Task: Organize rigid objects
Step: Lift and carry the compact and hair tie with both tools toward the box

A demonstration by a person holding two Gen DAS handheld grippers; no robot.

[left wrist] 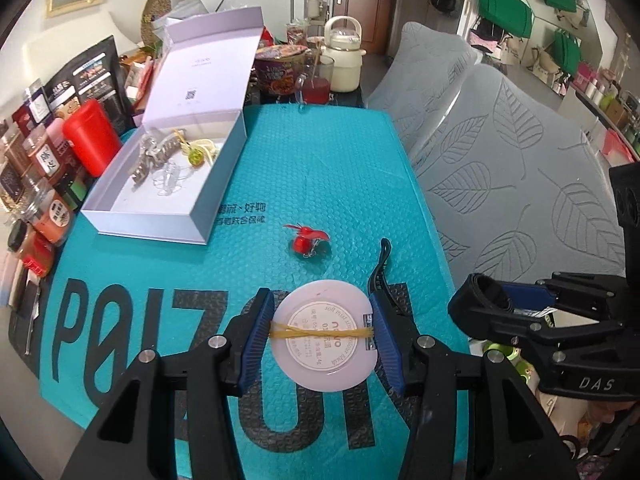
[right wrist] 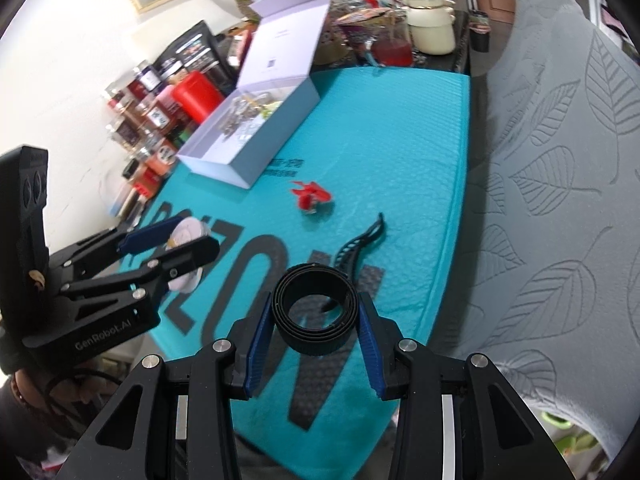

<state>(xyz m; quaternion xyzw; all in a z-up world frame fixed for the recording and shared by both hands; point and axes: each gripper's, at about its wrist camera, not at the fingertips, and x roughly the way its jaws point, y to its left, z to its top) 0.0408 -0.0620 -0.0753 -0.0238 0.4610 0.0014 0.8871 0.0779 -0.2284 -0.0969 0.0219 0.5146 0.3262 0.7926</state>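
From the left wrist, the white box [left wrist: 168, 184] already holds several clips, while a red clip [left wrist: 305, 240] and a black clip [left wrist: 380, 268] lie loose on the teal mat [left wrist: 320, 160]. The left gripper [left wrist: 324, 334] clamps a round pink case [left wrist: 326, 336], held above the mat.

From the right wrist, the right gripper [right wrist: 314, 320] pinches a coiled black strap [right wrist: 314, 314] above the mat's near edge, angled toward the box [right wrist: 256, 136]; roughly half appears left.

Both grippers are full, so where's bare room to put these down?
Inside the box, the near end is bare; clips crowd its far end. Mat is free beyond the red clip. The left edge is packed with jars.
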